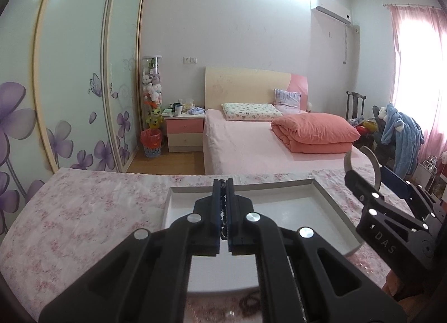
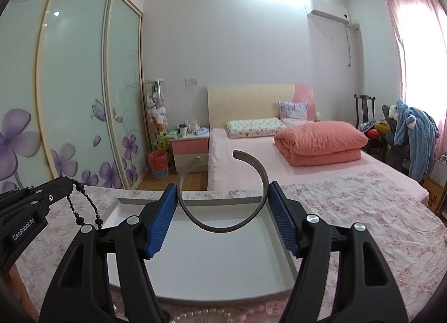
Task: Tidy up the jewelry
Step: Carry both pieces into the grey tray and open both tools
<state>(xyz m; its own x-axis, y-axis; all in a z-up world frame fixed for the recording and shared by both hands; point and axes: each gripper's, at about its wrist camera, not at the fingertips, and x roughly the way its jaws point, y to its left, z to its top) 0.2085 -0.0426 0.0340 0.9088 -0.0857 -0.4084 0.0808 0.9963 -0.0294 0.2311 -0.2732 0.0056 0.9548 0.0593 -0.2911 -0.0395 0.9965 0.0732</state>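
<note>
Over an empty white tray (image 2: 282,242) on a floral-clothed surface (image 1: 83,211), the left claw (image 1: 222,183) pinches a dark bead string (image 2: 83,205) tight while the right claw (image 2: 223,191), half-spread, braces an open metal bangle (image 2: 223,197), both seemingly poised for placing in it

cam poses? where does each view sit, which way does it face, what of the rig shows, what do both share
Left wrist: on the left gripper, facing the bed across the white tray; own fingers shut on a dark bead string; right gripper at right.
Right wrist: on the right gripper, same heading; jaws grip an open metal bangle; left gripper at left, beads dangling.
Shared: tray, floral cloth, bed, wardrobe.
</note>
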